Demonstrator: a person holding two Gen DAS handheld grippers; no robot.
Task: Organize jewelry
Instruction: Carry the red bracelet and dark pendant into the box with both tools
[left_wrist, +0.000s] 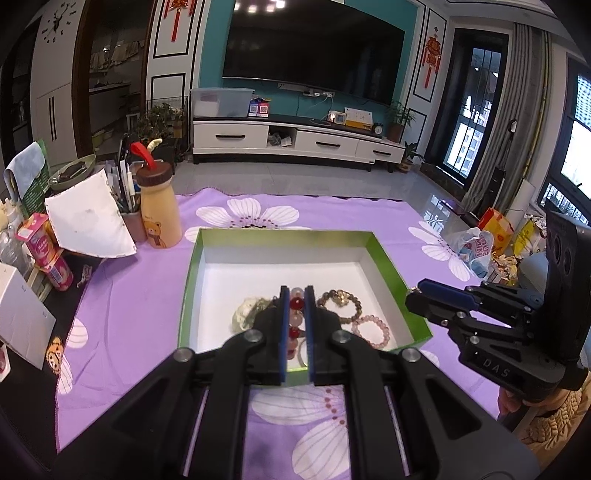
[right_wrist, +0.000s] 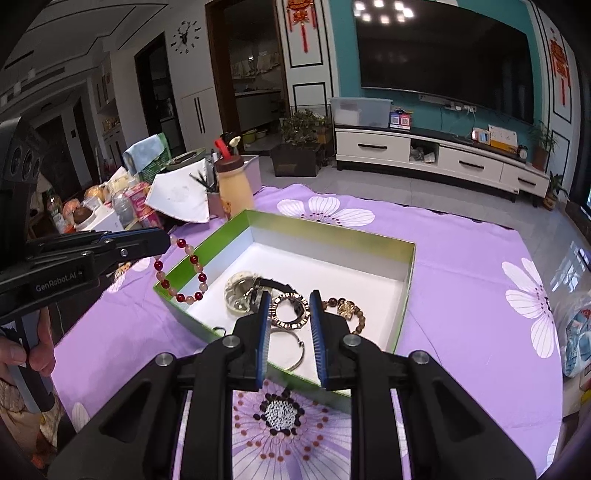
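A shallow green box with a white floor sits on the purple flowered cloth. My left gripper is shut on a red and pink bead bracelet, which hangs over the box's left rim in the right wrist view. In the box lie a pale watch, a gold ring-shaped piece, a brown bead bracelet, a silver bangle and a pink bead bracelet. My right gripper is open and empty above the box's near side.
A bear-print bottle, a pen cup, a white sheet and snack packs crowd the table's left edge. Plastic bags lie at the right. The purple cloth surrounds the box.
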